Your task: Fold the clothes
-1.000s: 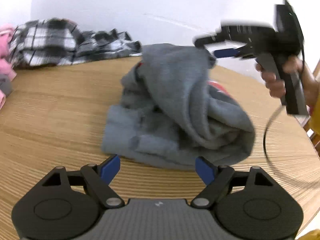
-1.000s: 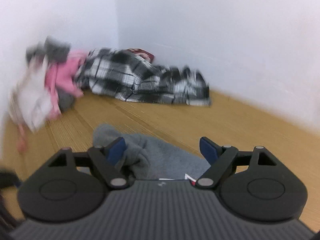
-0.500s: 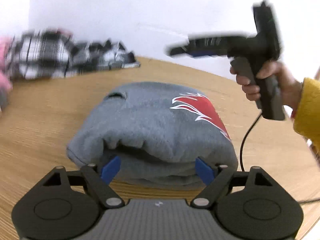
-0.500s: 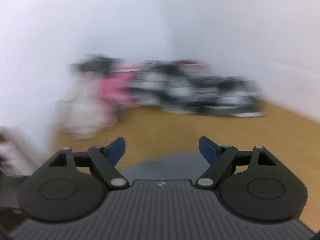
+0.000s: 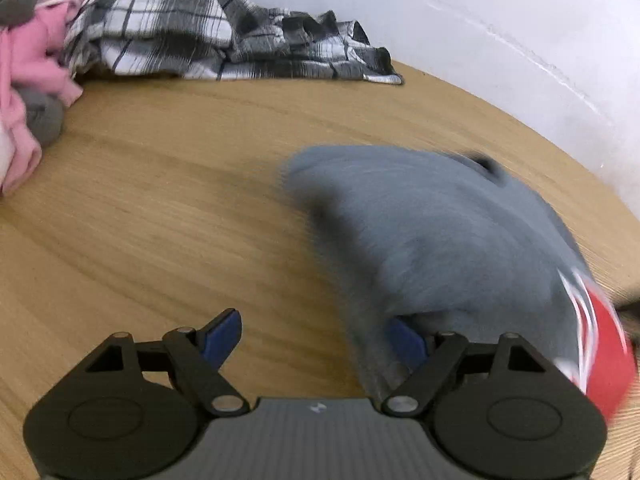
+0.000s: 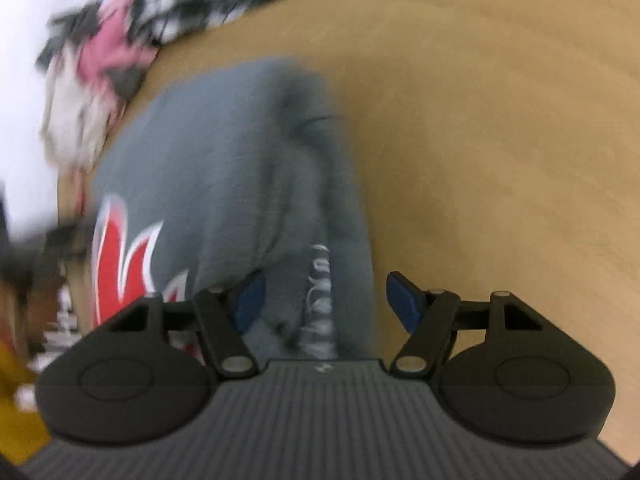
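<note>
- A white wall [image 5: 460,8] stood behind a round wooden table [image 5: 160,200], whose pale grain filled most of both views
- A grey sweatshirt [image 5: 432,232] with a red and white print lay folded into a thick bundle on the near right part of the table in the left wrist view; in the right wrist view the same bundle [image 6: 208,168] sat left of centre, blurred
- A black and white plaid shirt [image 5: 192,36] lay crumpled at the far edge of the table against the wall, well apart from the sweatshirt
- A pink garment [image 5: 28,76] was heaped at the far left, touching the plaid shirt, with a bit of grey cloth beside it
- The left gripper [image 5: 316,340] had its jaws spread wide; its right blue pad was against the near edge of the sweatshirt, partly under the fabric, while the left pad stood over bare wood
- The right gripper [image 6: 326,300] was likewise spread wide, grasping nothing; its left pad overlapped the sweatshirt's near fold and its right pad stood over bare table
- A strip of white lettering on the sweatshirt showed between the right gripper's pads, too blurred to read
- A yellow sleeve [image 6: 12,412] showed at the lower left edge of the right wrist view
</note>
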A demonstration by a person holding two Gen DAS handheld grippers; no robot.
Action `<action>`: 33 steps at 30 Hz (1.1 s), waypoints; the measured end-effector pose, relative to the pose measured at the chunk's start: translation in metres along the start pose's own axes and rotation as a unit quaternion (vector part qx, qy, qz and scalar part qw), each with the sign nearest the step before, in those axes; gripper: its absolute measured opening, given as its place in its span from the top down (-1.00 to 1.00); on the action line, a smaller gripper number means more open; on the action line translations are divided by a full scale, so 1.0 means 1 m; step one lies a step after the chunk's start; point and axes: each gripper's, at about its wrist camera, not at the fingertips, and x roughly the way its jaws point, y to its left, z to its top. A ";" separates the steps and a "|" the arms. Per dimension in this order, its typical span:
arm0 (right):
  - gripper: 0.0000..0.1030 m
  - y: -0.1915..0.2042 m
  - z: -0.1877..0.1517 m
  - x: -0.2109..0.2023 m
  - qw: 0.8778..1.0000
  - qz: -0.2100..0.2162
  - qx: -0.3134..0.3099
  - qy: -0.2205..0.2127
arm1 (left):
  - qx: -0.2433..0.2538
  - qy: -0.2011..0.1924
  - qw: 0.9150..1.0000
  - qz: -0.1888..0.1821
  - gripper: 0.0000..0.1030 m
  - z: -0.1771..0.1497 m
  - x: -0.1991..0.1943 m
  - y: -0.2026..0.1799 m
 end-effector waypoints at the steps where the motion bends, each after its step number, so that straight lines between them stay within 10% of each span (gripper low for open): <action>1: -0.37 0.006 -0.015 -0.006 1.000 -0.004 0.000 -0.006 | 0.009 0.001 1.000 0.006 -0.54 0.006 0.002 0.003; 8: -0.35 0.040 -0.113 -0.054 0.997 -0.046 0.011 -0.062 | 0.093 -0.025 0.995 -0.018 -0.54 0.024 -0.027 -0.016; 13: -0.38 0.038 -0.102 -0.117 0.956 -0.113 0.072 -0.260 | 0.198 -0.072 0.974 -0.077 -0.64 0.042 -0.043 -0.068; 17: -0.40 0.024 -0.067 -0.082 0.947 -0.125 0.132 -0.265 | 0.203 -0.042 0.974 -0.095 -0.60 0.047 -0.024 -0.084; 25: -0.33 -0.026 -0.068 -0.012 0.911 0.040 0.322 -0.253 | 0.143 0.048 0.971 -0.185 -0.59 0.009 0.000 -0.031; 27: 0.46 -0.018 -0.065 -0.005 0.902 0.064 0.329 -0.274 | 0.126 0.067 0.969 -0.200 -0.51 0.011 0.005 -0.026; 33: 0.65 0.051 -0.070 -0.036 0.893 -0.138 0.247 -0.351 | 0.159 0.079 0.969 -0.174 -0.53 -0.007 -0.017 -0.038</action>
